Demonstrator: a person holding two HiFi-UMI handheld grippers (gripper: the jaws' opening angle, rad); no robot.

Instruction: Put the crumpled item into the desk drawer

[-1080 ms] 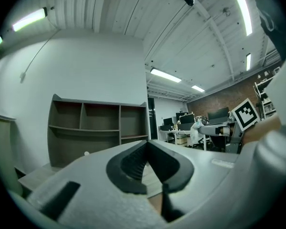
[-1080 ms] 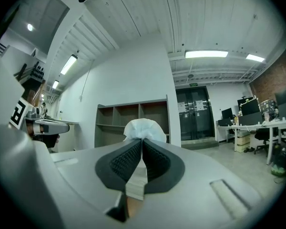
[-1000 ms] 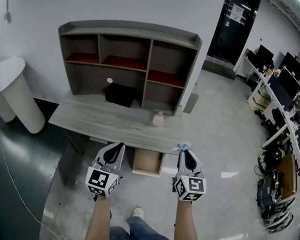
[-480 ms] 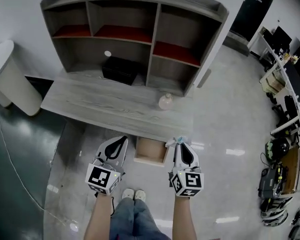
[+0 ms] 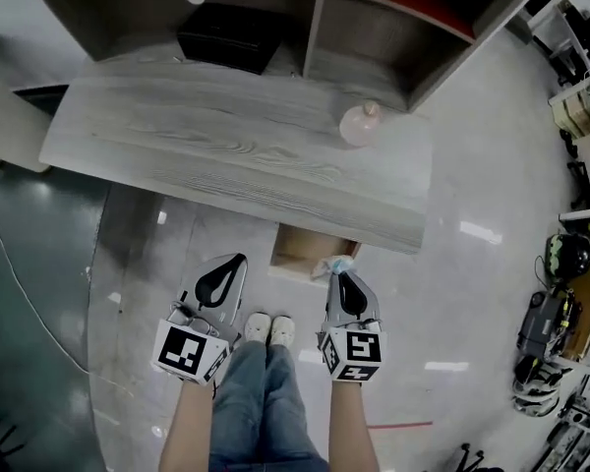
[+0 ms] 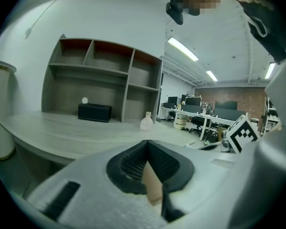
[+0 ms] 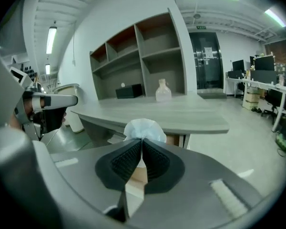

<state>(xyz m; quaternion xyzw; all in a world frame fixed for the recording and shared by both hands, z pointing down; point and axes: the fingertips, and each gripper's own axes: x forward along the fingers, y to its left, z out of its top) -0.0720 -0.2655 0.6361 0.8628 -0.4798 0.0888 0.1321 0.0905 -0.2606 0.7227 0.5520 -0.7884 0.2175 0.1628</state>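
My right hand-held gripper (image 5: pixel 339 269) is closed on the crumpled item (image 5: pixel 334 264), a small pale wad of thin paper or cloth. In the right gripper view, the two black pads pinch the bottom of the wad (image 7: pixel 144 129) and the puffy part sticks out past the tips. It points away from me, toward the front edge of the tabletop (image 5: pixel 226 155). The wad looks about as wide as it is long, so I cannot pick out a long side. From the head view, it hangs just in front of the open drawer (image 5: pixel 310 249), near the drawer's right front corner. The drawer is pulled out from under the tabletop's front edge, toward the right end, and I see bare wood inside it. My left hand-held gripper (image 5: pixel 238 260) is off to the left of the drawer, over the floor. Its pads meet at the tips with nothing between them. Both hand-held grippers point toward the tabletop. On the tabletop, a pale bottle (image 5: pixel 361 124) stands near the back right corner. A black box (image 5: pixel 226 37) sits at the back edge, in the bottom of the shelf unit (image 5: pixel 374 28).
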